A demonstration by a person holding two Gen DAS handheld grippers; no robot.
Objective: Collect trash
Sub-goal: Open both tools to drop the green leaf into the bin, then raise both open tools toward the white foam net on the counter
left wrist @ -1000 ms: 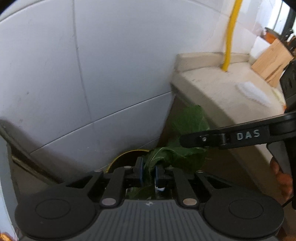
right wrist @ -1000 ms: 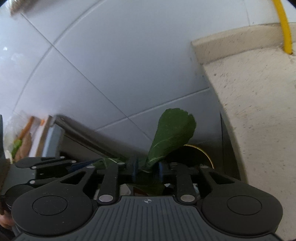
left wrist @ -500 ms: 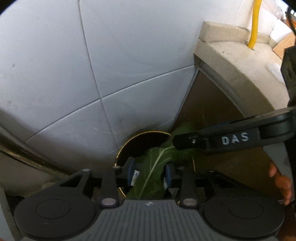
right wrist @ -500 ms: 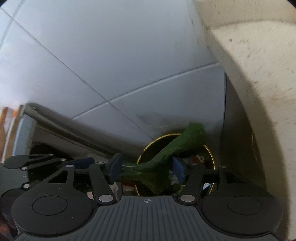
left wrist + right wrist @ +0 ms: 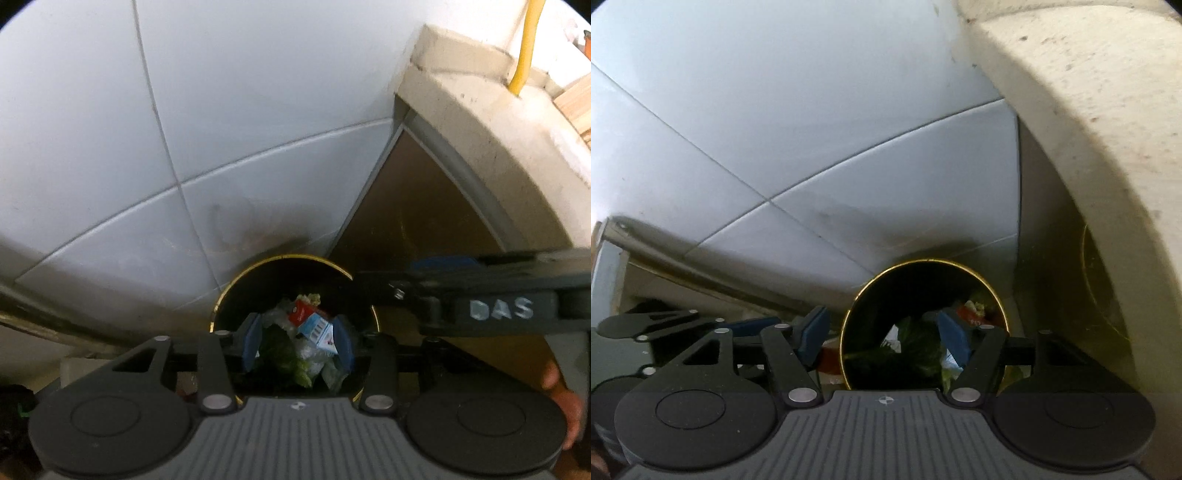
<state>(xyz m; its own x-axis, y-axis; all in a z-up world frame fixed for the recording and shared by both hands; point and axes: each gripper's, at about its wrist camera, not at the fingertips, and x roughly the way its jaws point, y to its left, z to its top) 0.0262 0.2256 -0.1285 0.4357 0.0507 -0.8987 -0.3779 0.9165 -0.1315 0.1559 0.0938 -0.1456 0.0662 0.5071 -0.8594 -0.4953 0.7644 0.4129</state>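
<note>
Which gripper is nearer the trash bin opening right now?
Left, though barely. The left gripper hangs open, centred over the trash bin; the right gripper, also open, straddles its left rim.

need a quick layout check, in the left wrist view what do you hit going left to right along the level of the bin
white tiled wall → black bin with gold rim → right gripper's arm marked DAS → person's hand

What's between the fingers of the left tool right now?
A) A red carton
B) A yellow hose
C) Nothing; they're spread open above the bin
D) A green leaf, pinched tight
C: the left tool has its fingers apart with nothing between them, over the black trash bin, where green leaves lie among the trash.
</note>
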